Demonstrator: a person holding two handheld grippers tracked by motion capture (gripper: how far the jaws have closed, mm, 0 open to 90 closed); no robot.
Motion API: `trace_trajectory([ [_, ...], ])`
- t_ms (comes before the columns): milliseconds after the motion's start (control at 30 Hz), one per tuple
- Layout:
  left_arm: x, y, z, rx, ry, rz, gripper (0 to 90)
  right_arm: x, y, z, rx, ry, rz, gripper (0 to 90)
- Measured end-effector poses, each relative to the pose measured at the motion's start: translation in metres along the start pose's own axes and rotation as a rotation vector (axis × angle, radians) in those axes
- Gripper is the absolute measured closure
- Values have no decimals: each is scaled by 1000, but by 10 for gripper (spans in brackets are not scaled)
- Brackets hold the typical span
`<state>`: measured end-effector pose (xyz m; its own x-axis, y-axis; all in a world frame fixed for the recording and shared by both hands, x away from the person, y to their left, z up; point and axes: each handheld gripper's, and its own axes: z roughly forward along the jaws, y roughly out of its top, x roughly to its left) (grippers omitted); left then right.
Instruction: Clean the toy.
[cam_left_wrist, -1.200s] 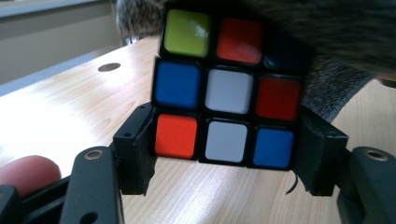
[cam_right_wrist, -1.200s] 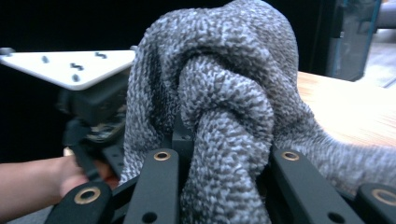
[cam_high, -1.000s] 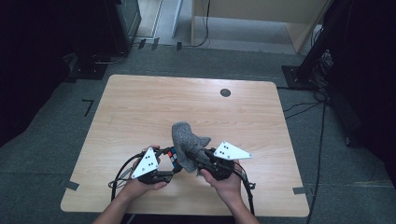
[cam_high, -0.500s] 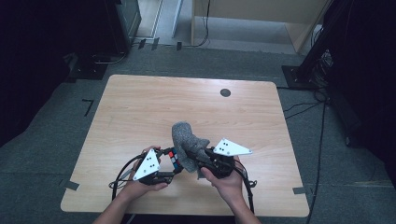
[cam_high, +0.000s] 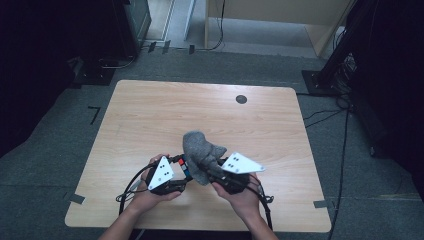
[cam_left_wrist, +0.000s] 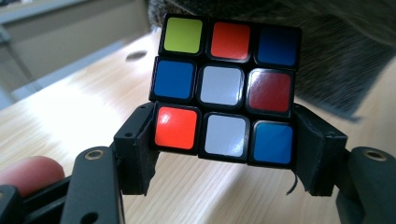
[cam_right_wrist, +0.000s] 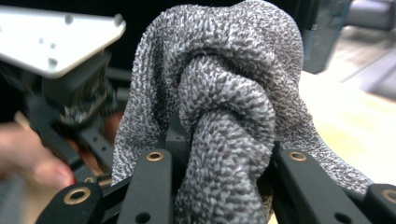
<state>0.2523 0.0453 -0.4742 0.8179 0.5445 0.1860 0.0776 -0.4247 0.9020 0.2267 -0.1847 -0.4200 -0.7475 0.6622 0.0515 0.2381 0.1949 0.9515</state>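
Cube and cloth held together above the tabletop (cam_high: 150, 120).
A multicoloured puzzle cube (cam_left_wrist: 224, 88) is clamped by the left gripper (cam_left_wrist: 224, 154) fingers; a grey knitted cloth (cam_right_wrist: 224, 107) is pinched by the right gripper (cam_right_wrist: 219, 163).

Near the front edge of the pale wooden table (cam_high: 150, 115), the left gripper (cam_high: 184, 167) holds a multicoloured puzzle cube (cam_left_wrist: 225, 88) just left of the grey knitted cloth (cam_high: 200, 152), which is bunched in the right gripper (cam_high: 212, 170).

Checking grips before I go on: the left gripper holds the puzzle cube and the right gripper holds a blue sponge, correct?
Not quite. The right gripper holds a grey knitted cloth, as the right gripper view shows. The left gripper does hold the puzzle cube.
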Motion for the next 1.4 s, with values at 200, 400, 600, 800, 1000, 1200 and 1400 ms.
trace_trajectory([
  [200, -15, 11, 9, 162, 88, 86, 341, 32, -11, 21, 150, -192, -340, 641],
  [400, -15, 13, 9, 168, 86, 84, 341, 27, -14, 21, 139, -266, -386, 679],
  [600, -15, 13, 11, 178, 77, 73, 341, 28, -15, 20, 143, -247, -369, 666],
  [800, -13, 12, 10, 188, 77, 87, 341, 40, -21, 30, 166, -224, -461, 684],
  [1000, 2, 10, -2, 52, 9, -23, 341, 0, -13, 8, 87, -257, -189, 689],
  [1200, 10, 6, -20, -160, -94, -59, 341, -22, -17, 3, 1, -92, -15, 709],
  [1400, 13, 5, -21, -151, -89, -52, 341, -30, -13, -7, -37, -113, 28, 706],
])
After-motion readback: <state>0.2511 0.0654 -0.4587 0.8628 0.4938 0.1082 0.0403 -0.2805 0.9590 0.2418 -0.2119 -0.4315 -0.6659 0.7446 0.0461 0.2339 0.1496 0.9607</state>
